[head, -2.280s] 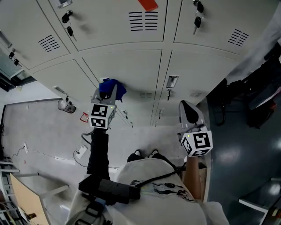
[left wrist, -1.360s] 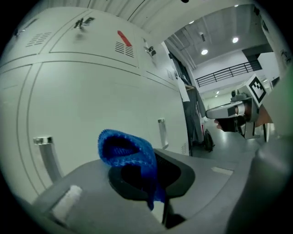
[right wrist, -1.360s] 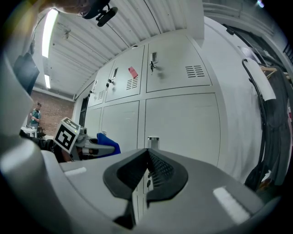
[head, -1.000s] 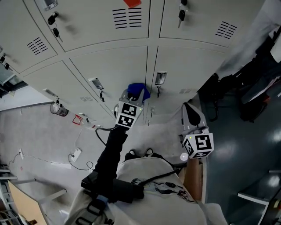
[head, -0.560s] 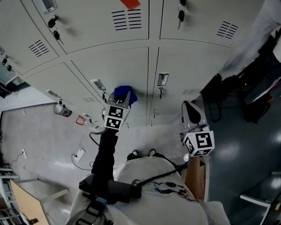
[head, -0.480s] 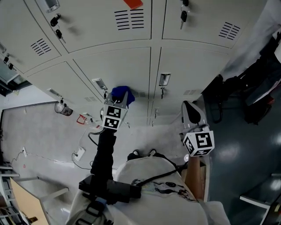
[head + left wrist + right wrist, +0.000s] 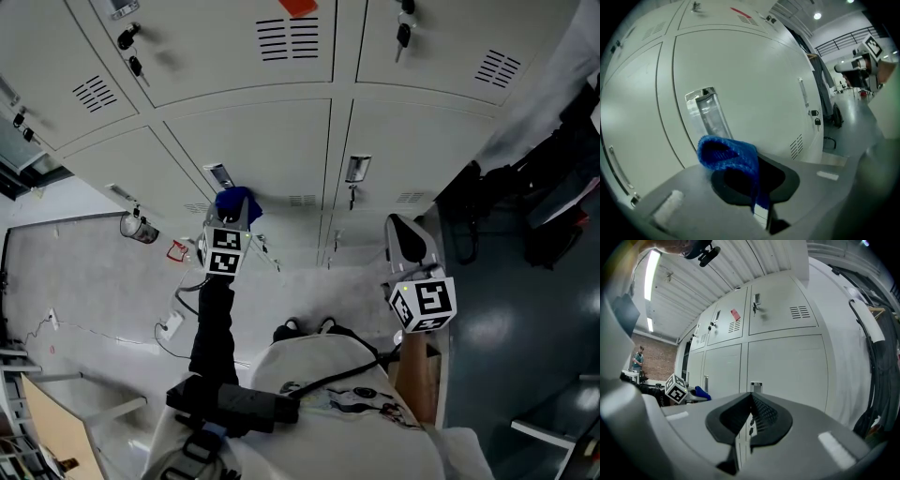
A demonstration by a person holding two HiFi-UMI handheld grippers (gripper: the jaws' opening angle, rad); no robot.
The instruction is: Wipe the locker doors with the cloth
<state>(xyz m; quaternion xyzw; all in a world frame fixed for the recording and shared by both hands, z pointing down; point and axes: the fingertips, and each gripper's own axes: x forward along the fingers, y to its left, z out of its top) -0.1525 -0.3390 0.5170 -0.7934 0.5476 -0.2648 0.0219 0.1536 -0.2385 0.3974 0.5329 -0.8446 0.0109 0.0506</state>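
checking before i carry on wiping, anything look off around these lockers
Nothing on the locker doors looks damaged or askew. The floor left of them is untidy: a loose white plug and cable and what looks like a small cup lie there.

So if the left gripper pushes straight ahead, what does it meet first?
Probably the locker door, beside its metal latch plate; the blue cloth in the left gripper would touch it first. Gap unclear.

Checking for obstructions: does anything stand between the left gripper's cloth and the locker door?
Nothing visible does. The left gripper holds the blue cloth right at the locker door, beside its handle plate.
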